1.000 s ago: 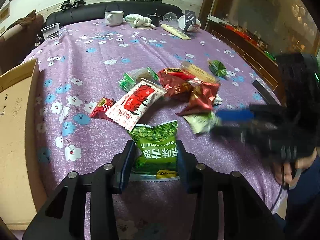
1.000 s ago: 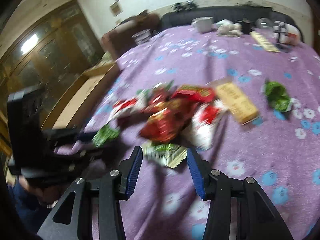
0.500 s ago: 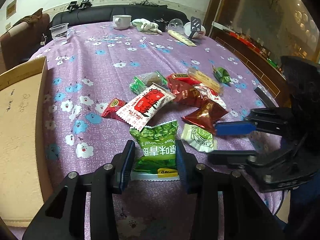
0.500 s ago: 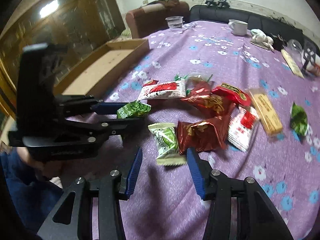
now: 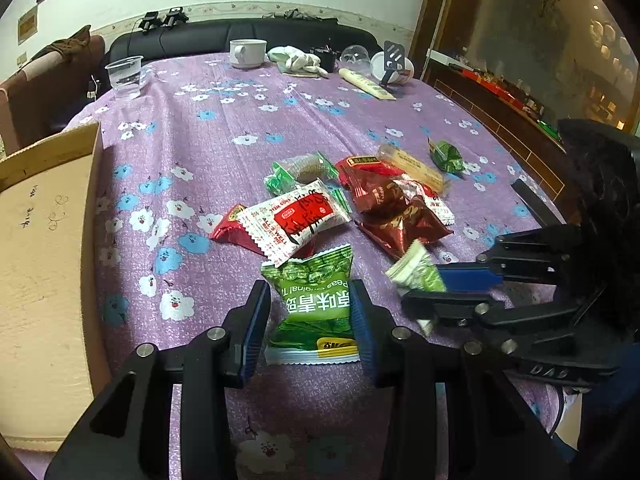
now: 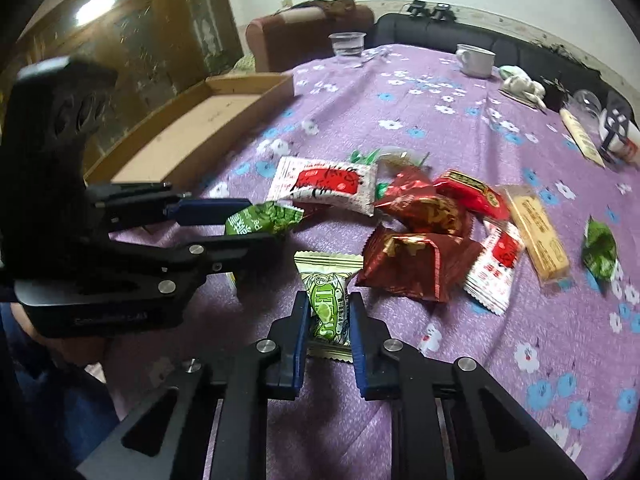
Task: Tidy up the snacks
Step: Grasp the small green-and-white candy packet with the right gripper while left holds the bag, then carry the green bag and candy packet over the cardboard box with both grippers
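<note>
Left tongs [image 5: 310, 312]: black arms with blue pads, partly open, pads pressed on both sides of the glossy green pea-snack packet [image 5: 312, 300], which lies on the worktop.
Right tongs [image 6: 330, 320]: pads squeezed tight on the small pale-green sweet wrapper [image 6: 328, 306]; in the left view that wrapper [image 5: 416, 276] is pinched and tilted.
Worktop [image 5: 224, 120]: covered by a purple cloth with white and blue flowers.
Snack pile: white-and-red packet [image 5: 296, 220], dark red foil bags [image 6: 416, 264], long yellow bar [image 6: 538, 232], crumpled green wrapper [image 6: 598, 250], all just beyond both tongs.
Cardboard tray [image 6: 208, 128]: shallow, brown, at the worktop's left edge, well apart from the pile.
Far end: white mug [image 5: 248, 53] and clear plastic cup [image 5: 125, 77].
</note>
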The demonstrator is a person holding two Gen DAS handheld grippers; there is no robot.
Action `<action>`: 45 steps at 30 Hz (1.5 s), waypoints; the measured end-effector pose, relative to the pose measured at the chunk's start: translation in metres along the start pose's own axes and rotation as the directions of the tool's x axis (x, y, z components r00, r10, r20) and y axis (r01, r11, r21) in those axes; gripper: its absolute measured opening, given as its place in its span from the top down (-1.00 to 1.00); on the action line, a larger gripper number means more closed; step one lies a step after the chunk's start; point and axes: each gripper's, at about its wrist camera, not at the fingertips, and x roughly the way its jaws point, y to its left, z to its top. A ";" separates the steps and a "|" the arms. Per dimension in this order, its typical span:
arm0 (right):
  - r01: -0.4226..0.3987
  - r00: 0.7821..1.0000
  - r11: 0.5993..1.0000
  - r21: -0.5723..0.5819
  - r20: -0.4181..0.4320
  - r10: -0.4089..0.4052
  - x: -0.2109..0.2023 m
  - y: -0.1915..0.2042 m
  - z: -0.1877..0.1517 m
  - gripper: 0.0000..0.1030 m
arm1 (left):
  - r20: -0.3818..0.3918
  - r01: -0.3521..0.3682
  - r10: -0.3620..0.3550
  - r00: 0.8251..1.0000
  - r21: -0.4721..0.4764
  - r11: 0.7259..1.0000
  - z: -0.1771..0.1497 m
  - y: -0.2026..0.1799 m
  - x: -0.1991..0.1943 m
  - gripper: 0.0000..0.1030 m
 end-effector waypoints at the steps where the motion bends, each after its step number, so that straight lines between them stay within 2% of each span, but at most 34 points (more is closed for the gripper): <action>1: -0.003 1.000 1.000 0.009 0.006 0.003 -0.002 -0.001 0.000 0.64 | 0.004 0.000 0.000 1.000 -0.001 1.000 0.000 0.000 -0.001 0.26; 9: -0.025 0.999 0.998 0.059 0.047 0.022 -0.012 0.002 0.002 0.64 | 0.045 -0.037 0.037 0.998 0.003 0.999 0.004 0.002 -0.015 0.26; 15: -0.059 0.996 0.995 0.078 0.064 0.054 -0.014 0.009 0.014 0.64 | 0.099 -0.059 0.064 0.993 -0.048 0.997 0.012 0.025 -0.040 0.26; 18: -0.047 0.996 0.997 0.069 0.078 0.042 -0.016 0.016 0.020 0.64 | 0.111 -0.075 0.083 0.990 -0.082 0.994 0.013 0.040 -0.050 0.26; 21: -0.039 0.995 0.995 0.091 0.097 0.030 -0.020 0.012 0.022 0.64 | 0.083 -0.040 0.047 0.995 -0.089 0.995 0.011 0.043 -0.051 0.26; 24: -0.032 0.993 0.990 0.137 0.113 0.016 -0.025 0.002 0.021 0.64 | 0.052 -0.004 0.007 0.999 -0.060 0.998 0.009 0.030 -0.045 0.26; 25: -0.028 0.993 0.988 0.154 0.118 0.010 -0.026 -0.002 0.019 0.63 | 0.034 0.006 -0.004 0.999 -0.041 0.999 0.009 0.023 -0.041 0.21; 26: -0.026 0.993 0.986 0.165 0.121 0.006 -0.028 -0.005 0.018 0.63 | 0.016 0.009 -0.009 1.000 -0.020 1.000 0.008 0.015 -0.037 0.07; 28: -0.025 0.992 0.982 0.186 0.126 0.002 -0.031 -0.010 0.015 0.63 | -0.006 0.007 -0.006 1.000 0.020 1.000 0.007 -0.001 -0.027 -0.10; 32: -0.015 0.990 0.980 0.201 0.141 -0.013 -0.040 -0.017 0.009 0.63 | -0.057 -0.027 0.030 0.998 0.068 0.997 0.004 -0.021 -0.006 -0.13; 36: -0.022 0.988 0.979 0.201 0.153 -0.010 -0.044 -0.020 0.006 0.63 | -0.090 -0.083 0.090 0.992 0.077 0.994 0.003 -0.025 0.012 -0.12; 38: -0.030 0.988 0.979 0.202 0.157 -0.003 -0.044 -0.020 0.005 0.63 | -0.099 -0.092 0.099 0.990 0.076 0.993 0.001 -0.024 0.018 0.16; 40: -0.041 0.987 0.978 0.204 0.158 0.008 -0.042 -0.021 0.004 0.63 | -0.092 -0.105 0.112 0.989 0.078 0.991 -0.001 -0.024 0.018 0.24; 45: -0.051 0.987 0.977 0.206 0.162 0.017 -0.040 -0.020 0.005 0.63 | -0.060 -0.138 0.143 0.988 0.087 0.987 -0.002 -0.025 0.013 0.27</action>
